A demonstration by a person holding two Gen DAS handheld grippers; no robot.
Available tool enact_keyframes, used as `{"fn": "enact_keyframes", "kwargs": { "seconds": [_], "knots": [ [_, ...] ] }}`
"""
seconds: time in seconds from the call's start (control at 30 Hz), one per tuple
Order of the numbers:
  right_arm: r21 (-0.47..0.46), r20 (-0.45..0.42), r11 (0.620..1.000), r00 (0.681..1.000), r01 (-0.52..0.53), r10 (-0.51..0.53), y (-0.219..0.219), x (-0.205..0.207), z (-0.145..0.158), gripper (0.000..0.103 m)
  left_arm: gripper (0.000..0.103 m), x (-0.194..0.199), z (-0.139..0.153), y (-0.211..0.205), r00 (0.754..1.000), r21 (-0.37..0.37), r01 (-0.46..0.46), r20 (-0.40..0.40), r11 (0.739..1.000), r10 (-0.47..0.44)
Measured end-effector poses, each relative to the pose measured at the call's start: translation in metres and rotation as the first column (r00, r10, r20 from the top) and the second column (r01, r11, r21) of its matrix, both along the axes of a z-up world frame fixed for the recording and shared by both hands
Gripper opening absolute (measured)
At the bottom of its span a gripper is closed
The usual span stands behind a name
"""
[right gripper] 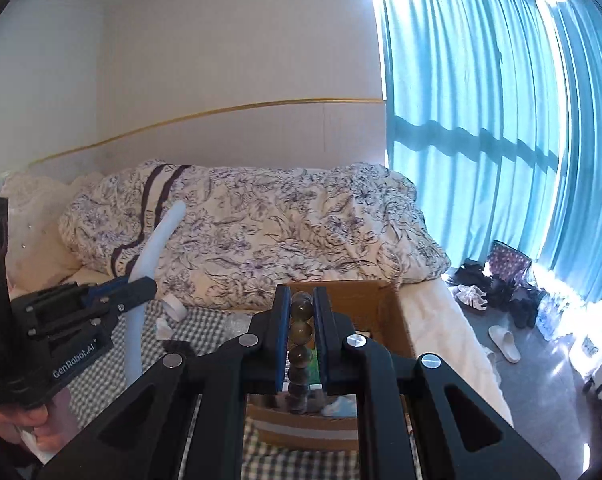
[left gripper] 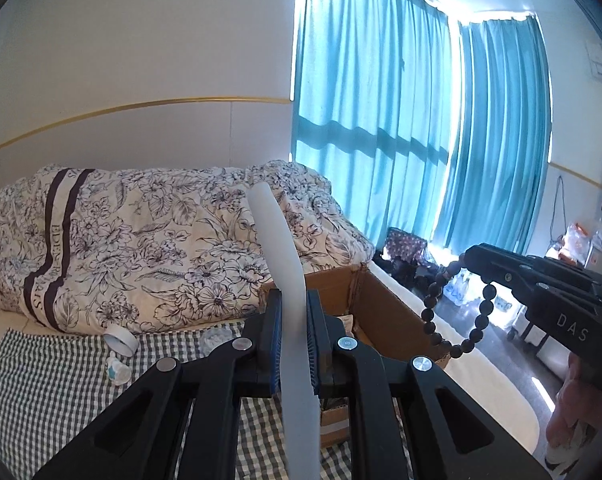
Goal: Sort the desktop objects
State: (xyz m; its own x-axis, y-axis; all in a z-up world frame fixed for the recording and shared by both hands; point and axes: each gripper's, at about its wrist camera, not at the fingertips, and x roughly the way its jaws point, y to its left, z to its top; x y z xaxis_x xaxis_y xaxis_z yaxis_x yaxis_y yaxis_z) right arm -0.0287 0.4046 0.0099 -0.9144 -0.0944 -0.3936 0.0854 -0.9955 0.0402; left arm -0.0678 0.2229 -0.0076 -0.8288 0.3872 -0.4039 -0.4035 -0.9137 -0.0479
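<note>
My left gripper is shut on a long, curved, white translucent strip that sticks up past the fingertips and down past the palm. In the right wrist view the left gripper and the strip are at the left, over the checked cloth. My right gripper is shut on a dark bead bracelet, whose beads are stacked between the pads. The left wrist view shows the right gripper with the bracelet hanging in a loop from its tip. Both grippers hover over an open cardboard box.
A green checked cloth covers the bed in front of a flowered quilt. A white round lid and a small bottle lie on the cloth. Shoes and slippers litter the floor by the teal curtains. A hand holds each gripper.
</note>
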Motion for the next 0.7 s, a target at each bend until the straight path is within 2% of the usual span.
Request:
{"fn": "enact_keyframes", "kwargs": {
  "seconds": [0.33, 0.53, 0.7],
  "knots": [
    [-0.014, 0.047, 1.000, 0.999, 0.013, -0.012, 0.025, -0.034, -0.022, 0.011, 0.011, -0.026, -0.003, 0.040, 0.999, -0.003, 0.045, 0.001, 0.999, -0.045],
    [-0.022, 0.078, 0.999, 0.997, 0.027, -0.026, 0.039, -0.053, -0.038, 0.011, 0.011, -0.051, -0.016, 0.064, 0.997, -0.001, 0.069, 0.027, 0.998, -0.069],
    [-0.022, 0.126, 0.999, 0.991, 0.037, -0.034, 0.050, -0.071, -0.060, 0.011, 0.011, -0.075, -0.037, 0.082, 0.995, -0.025, 0.069, 0.069, 0.997, -0.067]
  ]
}}
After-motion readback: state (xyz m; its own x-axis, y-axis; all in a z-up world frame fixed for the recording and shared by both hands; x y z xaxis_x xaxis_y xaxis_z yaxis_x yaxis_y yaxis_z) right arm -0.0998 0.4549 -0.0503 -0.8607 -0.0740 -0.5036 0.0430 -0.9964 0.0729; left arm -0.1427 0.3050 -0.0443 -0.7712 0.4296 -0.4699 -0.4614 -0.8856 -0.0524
